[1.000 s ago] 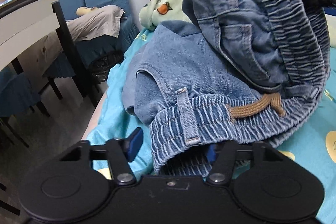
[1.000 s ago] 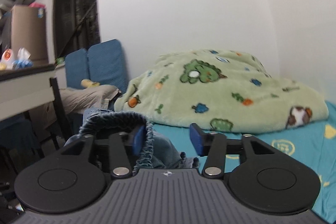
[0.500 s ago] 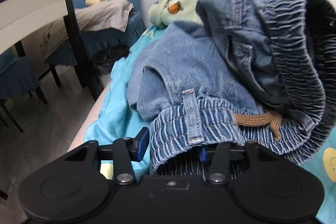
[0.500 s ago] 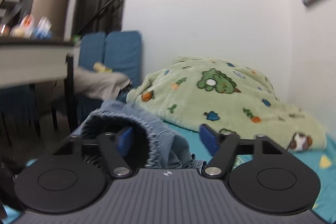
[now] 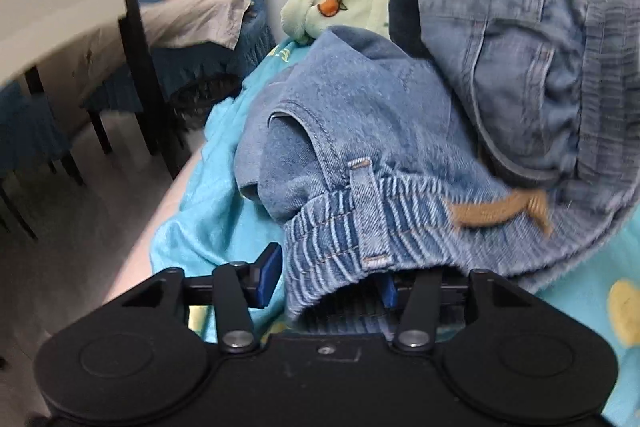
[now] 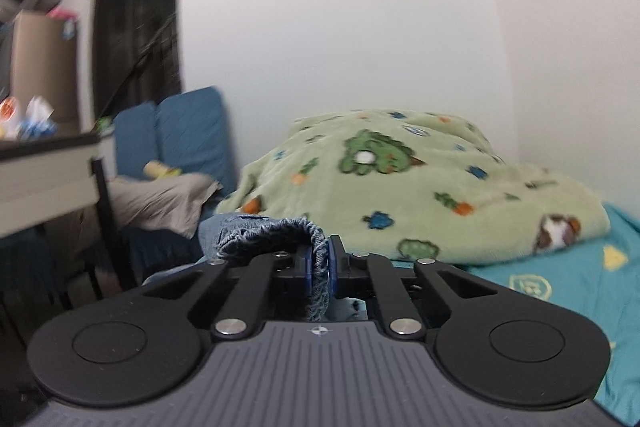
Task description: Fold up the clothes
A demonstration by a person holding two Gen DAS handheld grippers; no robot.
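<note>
Here, denim shorts (image 5: 400, 131) bunched on the bed (image 5: 208, 187), held from both ends.
Left gripper (image 5: 328, 277) spread wide around the elastic waistband (image 5: 400, 227); right gripper (image 6: 318, 267) pinched tight on gathered waistband. Only from the left: tan drawstring (image 5: 500, 209). Only from the right: green blanket (image 6: 420, 195) in full.

Faded blue denim shorts (image 5: 384, 131): ribbed elastic waistband striped light and dark blue, tan woven drawstring (image 5: 500, 209). Turquoise bedsheet (image 5: 216, 187) carries pale yellow shapes. Pale green fleece blanket (image 6: 420, 195), far side, is printed with dark green dinosaurs, orange carrots and small blue marks. Black left gripper (image 5: 326, 277) and black right gripper (image 6: 318, 265) have blue pads. Teal quilted chair covers (image 6: 180, 135), far left.
</note>
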